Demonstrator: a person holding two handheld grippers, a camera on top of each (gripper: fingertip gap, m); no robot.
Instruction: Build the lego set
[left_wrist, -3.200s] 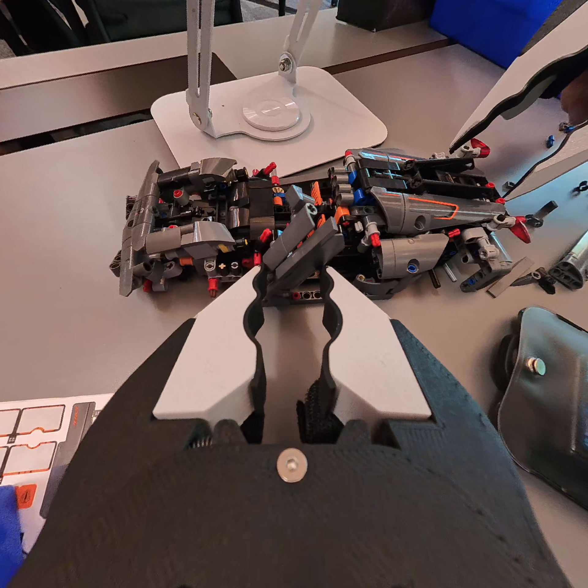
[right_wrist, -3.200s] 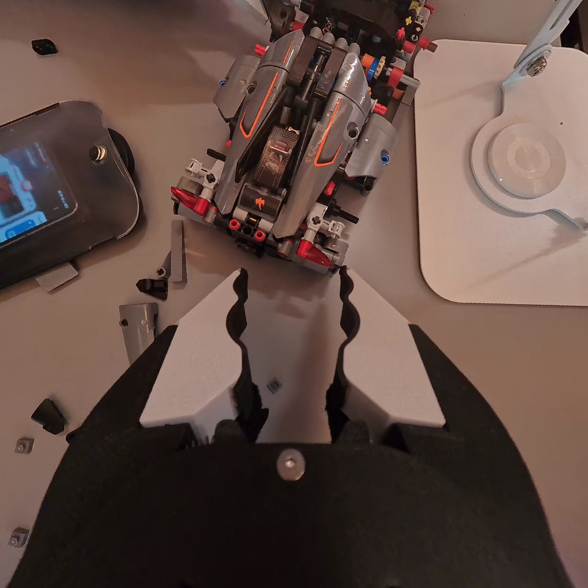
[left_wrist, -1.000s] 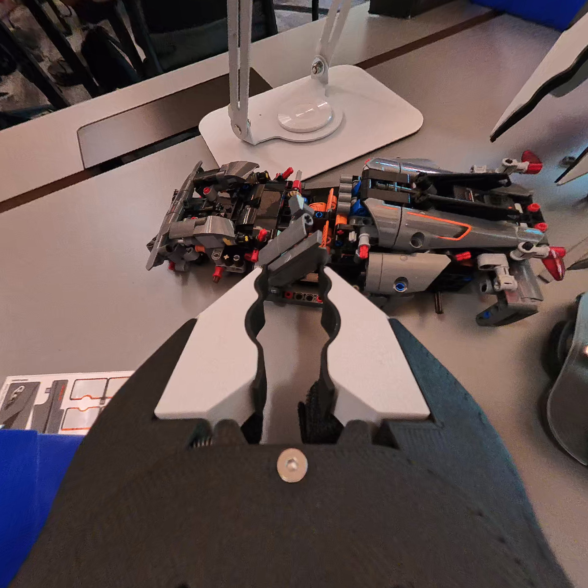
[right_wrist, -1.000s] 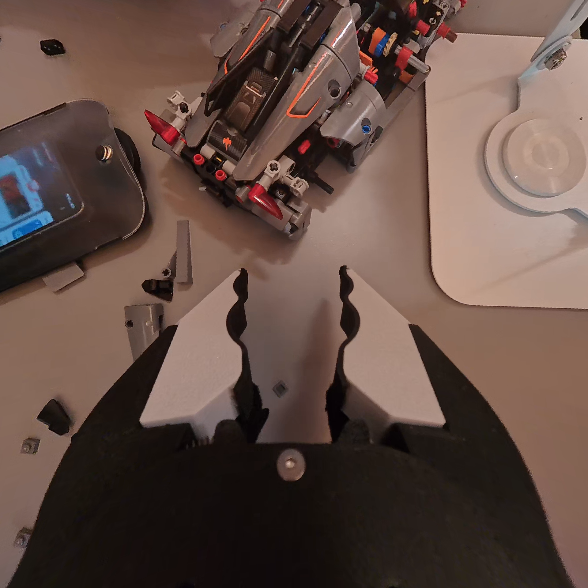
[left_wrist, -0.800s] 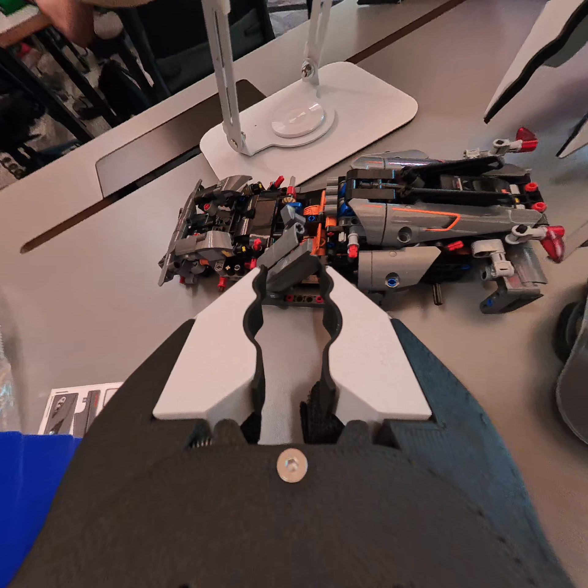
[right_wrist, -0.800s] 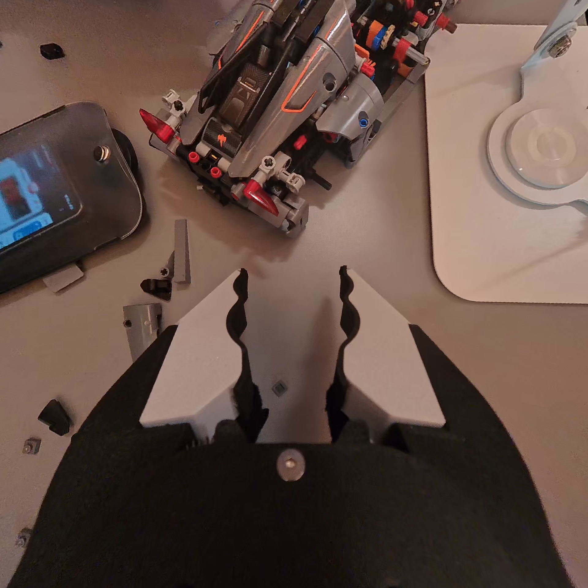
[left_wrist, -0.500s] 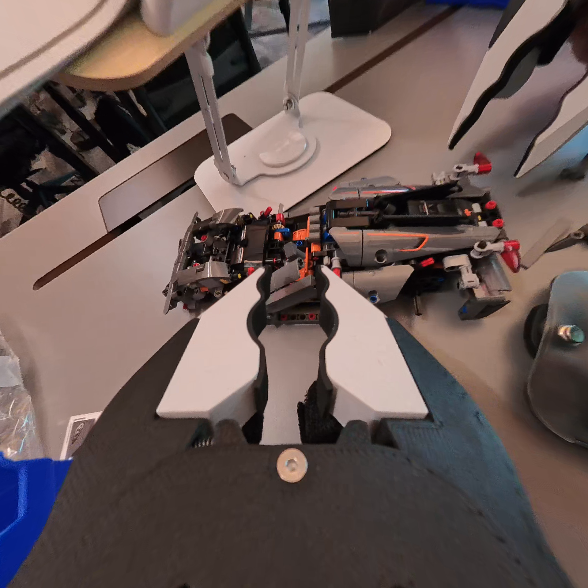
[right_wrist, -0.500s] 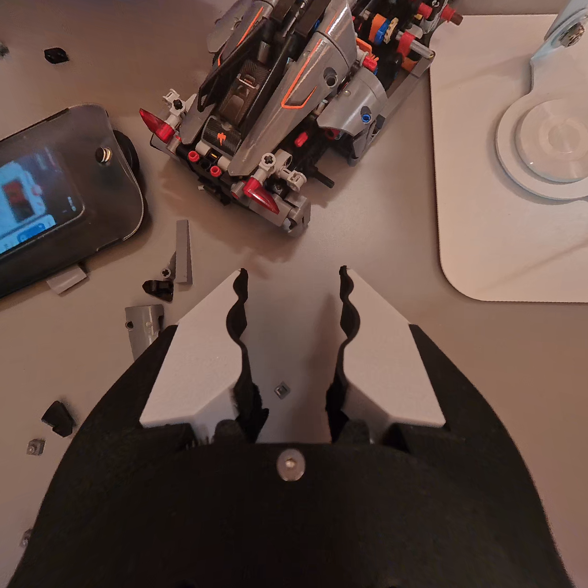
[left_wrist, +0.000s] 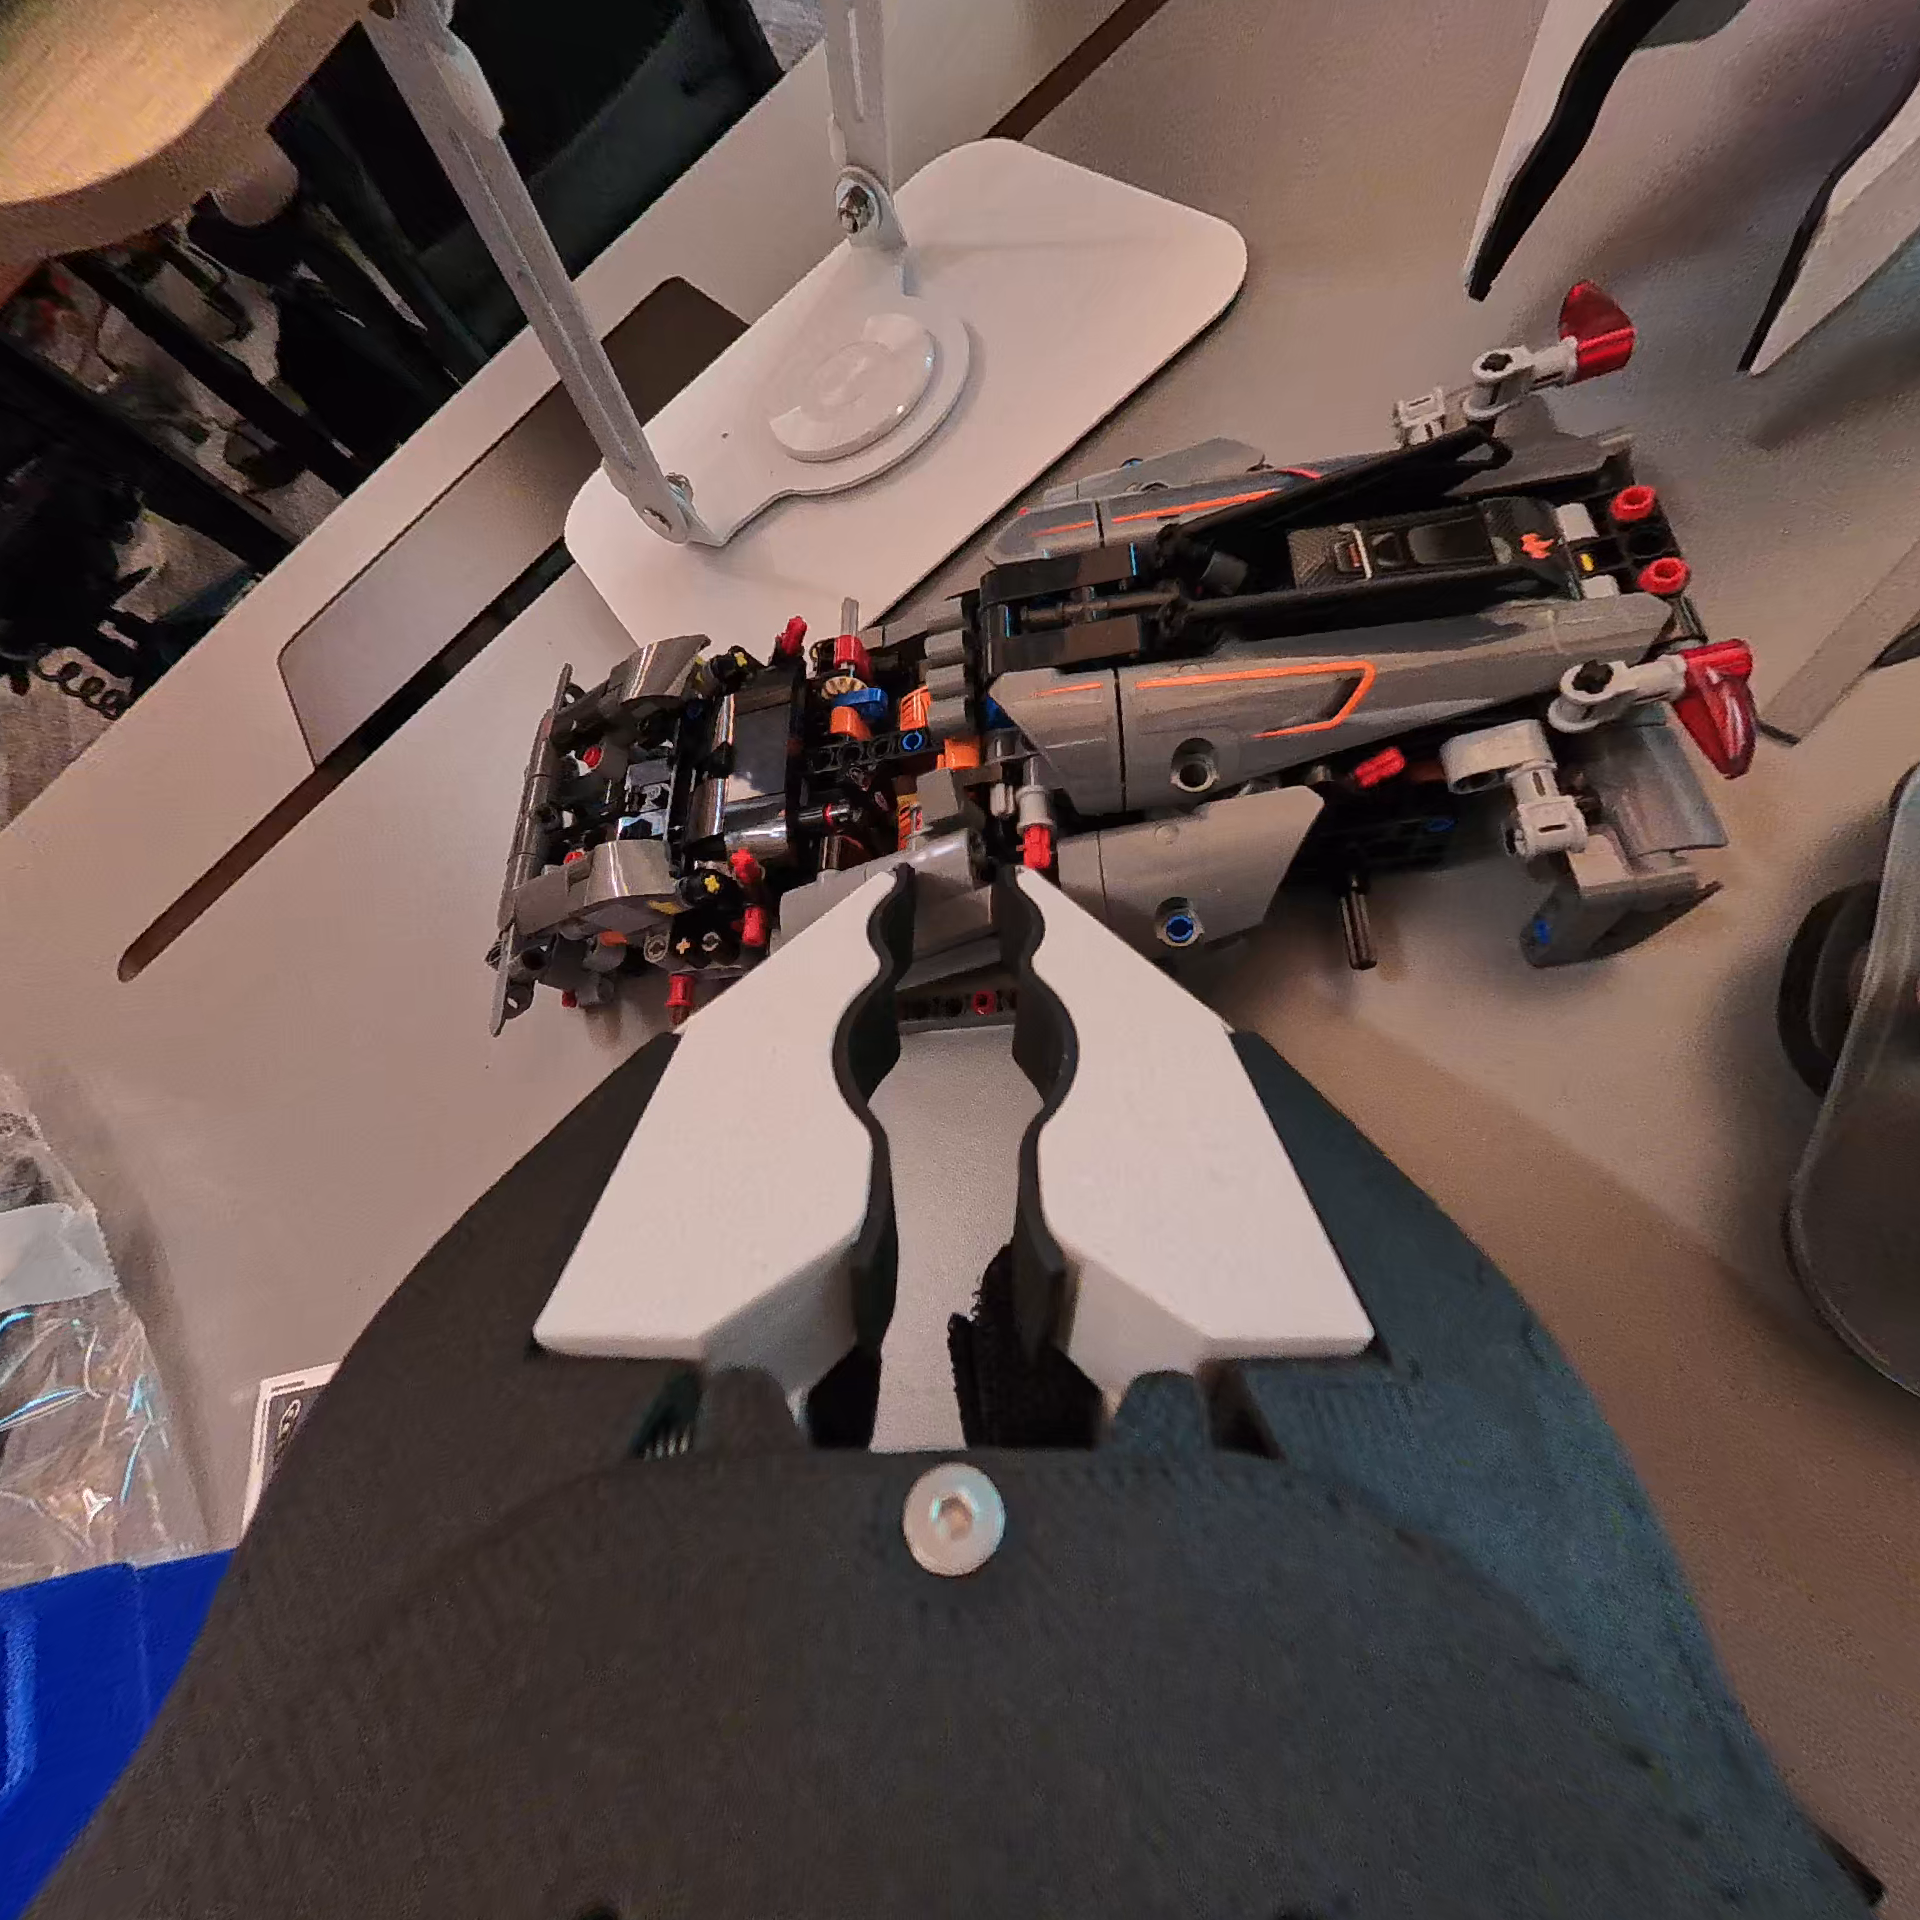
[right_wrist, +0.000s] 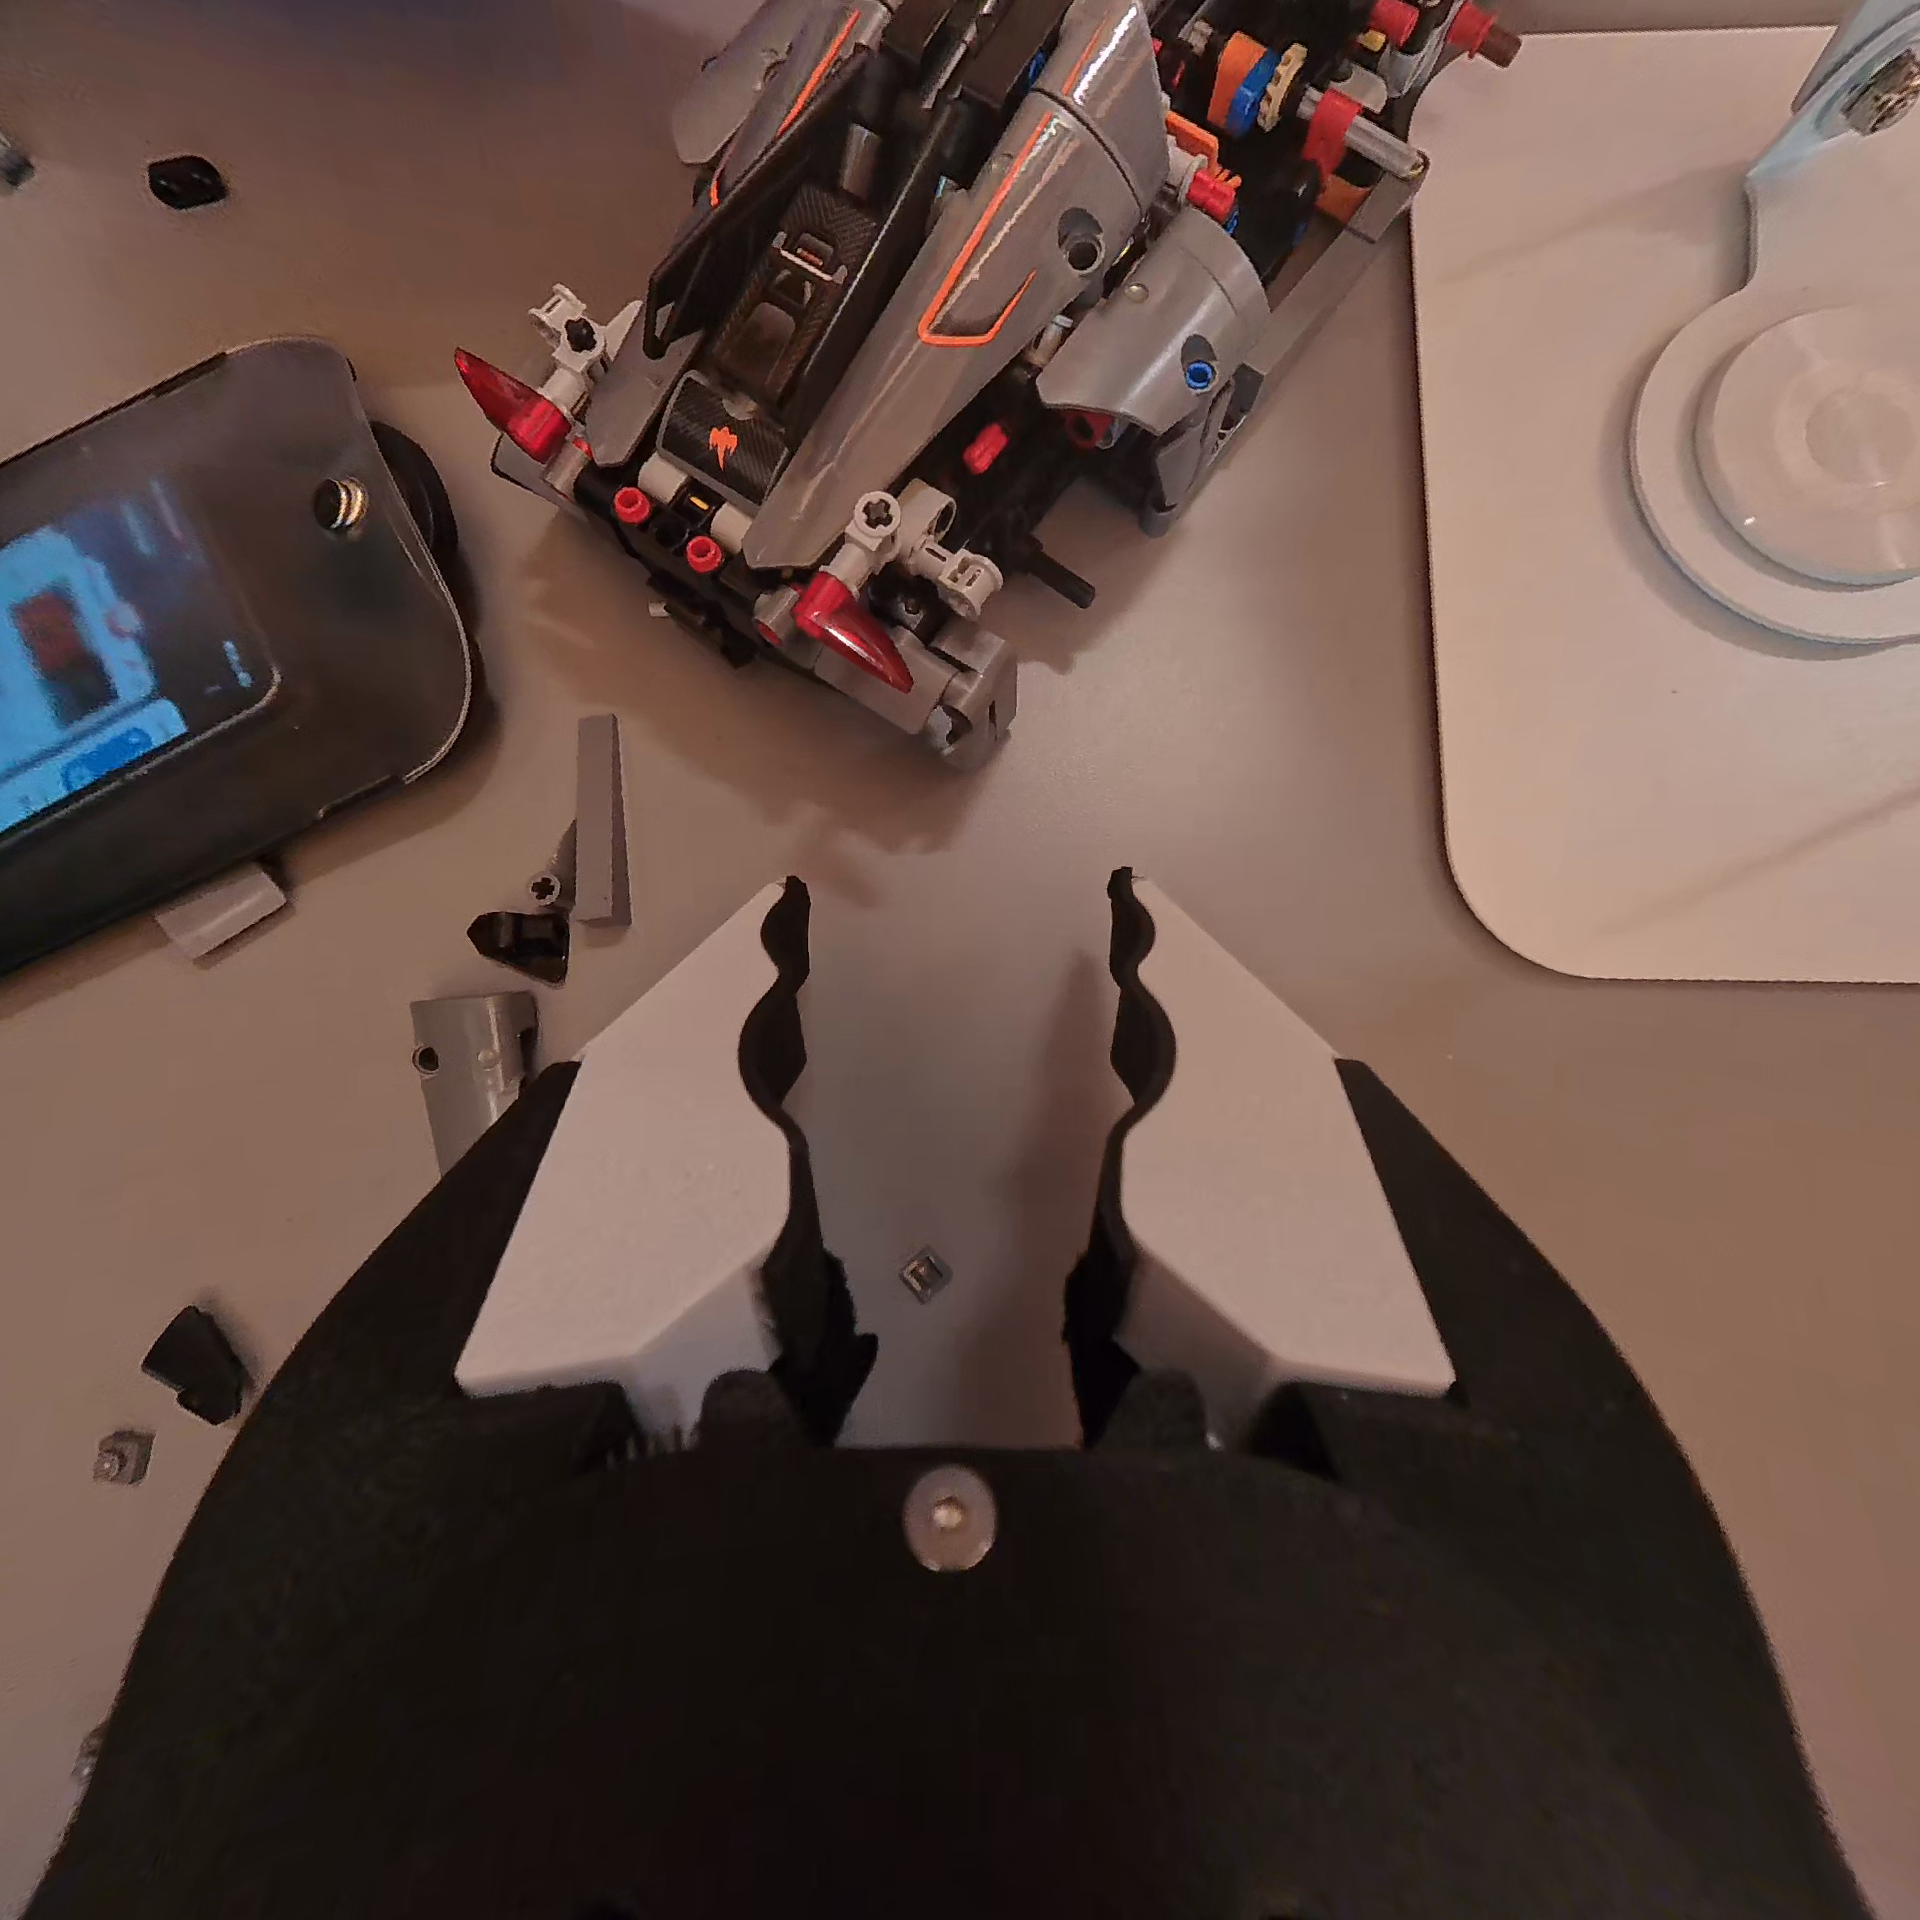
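A grey, black and orange lego car (left_wrist: 1195, 707) lies on the grey table, its rear with red tail pieces to the right. My left gripper (left_wrist: 958, 883) is shut on a grey side panel (left_wrist: 951, 920) at the car's near side, midway along the body. In the right wrist view the car's rear (right_wrist: 831, 468) faces me. My right gripper (right_wrist: 956, 883) is open and empty, a little short of the car's rear corner. Its white fingers (left_wrist: 1621, 145) also show at the top right of the left wrist view.
A white lamp base (left_wrist: 987, 312) stands behind the car, seen at right in the right wrist view (right_wrist: 1662, 623). A phone in a holder (right_wrist: 156, 623) lies left of the car's rear. Loose pieces lie nearby: a grey wedge (right_wrist: 603, 821), a black piece (right_wrist: 520, 940), a grey connector (right_wrist: 473, 1060), a small stud (right_wrist: 925, 1273). A plastic bag (left_wrist: 62, 1351) and a blue box (left_wrist: 83, 1714) are at the left. The left gripper's tips are roughly 20 centimeters from the right gripper's. My right gripper's tips are some 7 centimeters from the black piece (right_wrist: 520, 940).
My left gripper has risen and pushed in toward the car, and the grey panel in it now lies lower against the car's side. The car's rear has swung slightly. The right gripper has barely moved.
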